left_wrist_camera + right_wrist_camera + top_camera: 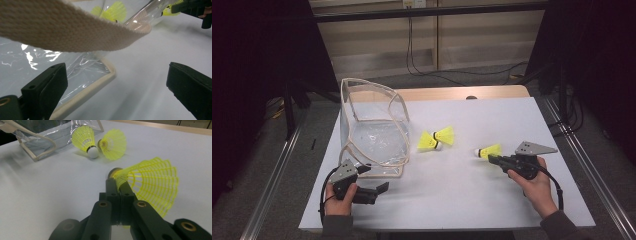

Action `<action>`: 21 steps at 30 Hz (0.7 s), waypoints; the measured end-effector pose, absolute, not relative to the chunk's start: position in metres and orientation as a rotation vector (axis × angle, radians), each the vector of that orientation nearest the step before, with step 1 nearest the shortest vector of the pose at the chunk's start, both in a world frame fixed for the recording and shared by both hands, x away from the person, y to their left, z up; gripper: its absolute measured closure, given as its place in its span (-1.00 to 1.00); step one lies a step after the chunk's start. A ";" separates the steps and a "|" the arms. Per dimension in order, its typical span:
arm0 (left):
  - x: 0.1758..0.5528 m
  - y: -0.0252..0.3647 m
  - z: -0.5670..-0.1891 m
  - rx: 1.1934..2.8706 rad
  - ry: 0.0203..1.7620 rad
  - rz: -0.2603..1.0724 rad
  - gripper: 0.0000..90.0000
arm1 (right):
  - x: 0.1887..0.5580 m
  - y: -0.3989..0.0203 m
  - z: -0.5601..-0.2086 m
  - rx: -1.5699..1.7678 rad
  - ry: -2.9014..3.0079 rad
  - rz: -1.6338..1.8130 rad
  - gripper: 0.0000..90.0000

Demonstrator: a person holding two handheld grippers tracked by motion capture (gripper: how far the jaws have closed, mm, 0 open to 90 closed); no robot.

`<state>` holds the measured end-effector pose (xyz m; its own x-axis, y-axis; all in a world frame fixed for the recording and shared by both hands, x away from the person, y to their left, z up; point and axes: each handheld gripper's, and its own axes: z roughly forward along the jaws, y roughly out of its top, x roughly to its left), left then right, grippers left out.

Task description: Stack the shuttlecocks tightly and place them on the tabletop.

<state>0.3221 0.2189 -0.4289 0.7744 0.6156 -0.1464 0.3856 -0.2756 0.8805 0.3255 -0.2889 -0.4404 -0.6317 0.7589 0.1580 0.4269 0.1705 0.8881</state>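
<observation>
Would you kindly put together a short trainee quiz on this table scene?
1. True or false: the right gripper is shut on the skirt of a yellow plastic shuttlecock.
2. How many yellow shuttlecocks lie loose beside the clear plastic bag with beige webbing trim?
3. The left gripper has its jaws: A) open B) shut on the bag.

Key: 1 true; 2 two; 3 A.

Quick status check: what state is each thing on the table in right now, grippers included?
Bag: upright, mouth open, no shuttlecock visible inside.
Two shuttlecocks: lying loose on the table beside the bag, touching each other.
Third shuttlecock: skirt pinched by the right gripper.
Right gripper: shut on the third shuttlecock.
Left gripper: open, holding nothing, at the bag's near corner.
</observation>
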 end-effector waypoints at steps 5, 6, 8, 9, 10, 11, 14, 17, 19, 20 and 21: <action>0.322 0.219 -0.429 1.899 0.760 0.268 -0.92 | 0.329 -0.288 -0.438 1.139 2.121 1.455 0.98; 0.322 0.219 -0.429 1.902 0.763 0.270 -0.92 | 0.330 -0.288 -0.438 1.143 2.119 1.453 0.98; 0.323 0.219 -0.429 1.903 0.760 0.268 -0.92 | 0.332 -0.287 -0.438 1.146 2.117 1.453 0.98; 0.323 0.219 -0.429 1.903 0.760 0.266 -0.92 | 0.333 -0.286 -0.439 1.156 2.116 1.447 0.98; 0.323 0.219 -0.429 1.903 0.760 0.266 -0.92 | 0.334 -0.286 -0.440 1.154 2.117 1.442 0.98; 0.323 0.219 -0.429 1.903 0.760 0.264 -0.92 | 0.334 -0.286 -0.440 1.153 2.119 1.440 0.98; 0.323 0.219 -0.429 1.904 0.759 0.265 -0.92 | 0.336 -0.286 -0.440 1.155 2.120 1.436 0.98; 0.323 0.219 -0.429 1.902 0.760 0.264 -0.92 | 0.336 -0.286 -0.439 1.156 2.119 1.435 0.98; 0.323 0.219 -0.429 1.899 0.758 0.263 -0.92 | 0.337 -0.285 -0.439 1.151 2.118 1.436 0.98; 0.323 0.219 -0.429 1.898 0.758 0.264 -0.92 | 0.338 -0.284 -0.438 1.156 2.116 1.441 0.98; 0.323 0.219 -0.429 1.898 0.758 0.263 -0.92 | 0.339 -0.283 -0.438 1.154 2.119 1.439 0.98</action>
<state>0.3229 0.2186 -0.4291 0.7771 0.6108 -0.1516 0.3855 -0.2715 0.8819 0.3388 -0.2831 -0.4379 -0.6170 0.7698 0.1637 0.4359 0.1610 0.8855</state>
